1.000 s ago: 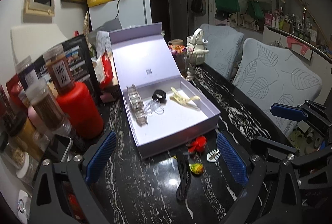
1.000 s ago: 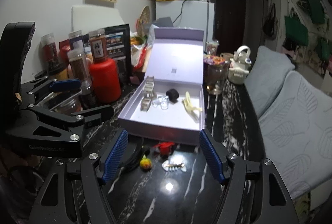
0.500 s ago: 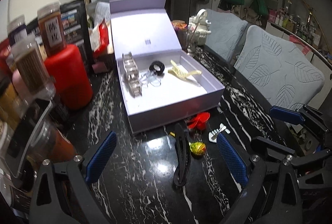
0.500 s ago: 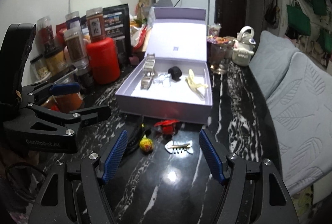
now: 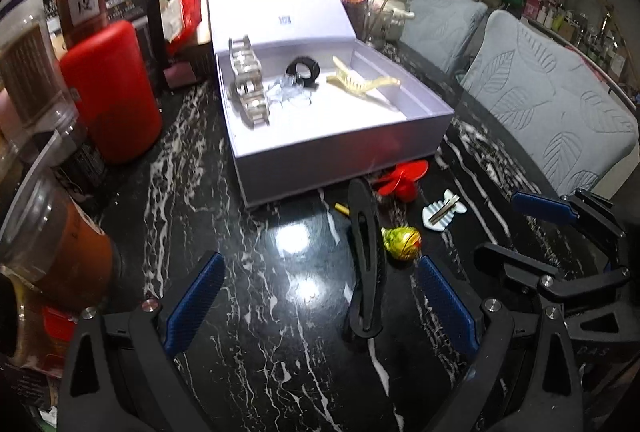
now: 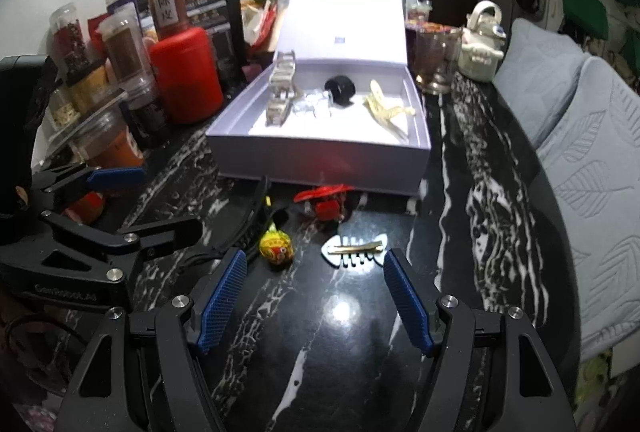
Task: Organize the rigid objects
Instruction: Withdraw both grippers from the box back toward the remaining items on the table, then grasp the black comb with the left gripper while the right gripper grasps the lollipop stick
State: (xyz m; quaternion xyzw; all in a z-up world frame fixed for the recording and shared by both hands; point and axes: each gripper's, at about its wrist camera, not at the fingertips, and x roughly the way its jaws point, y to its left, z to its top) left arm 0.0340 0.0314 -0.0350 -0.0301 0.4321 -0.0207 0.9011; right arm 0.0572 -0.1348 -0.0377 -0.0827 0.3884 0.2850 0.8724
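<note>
- Our left gripper (image 5: pixel 320 296) stands spread wide and holds nothing; the long black hair clip (image 5: pixel 366 264) lies between its fingers, untouched.
- Our right gripper (image 6: pixel 314 288) is also spread and empty, just short of the white fishbone clip (image 6: pixel 354 250).
- The open lavender box (image 6: pixel 320 152) borders these clips; bare black marble table (image 6: pixel 344 352) lies under our fingers.

Four small clips (image 6: pixel 354 250) lie on the table (image 6: pixel 472 192) before the open box (image 6: pixel 320 152) — jars (image 6: pixel 124 48) to its left
</note>
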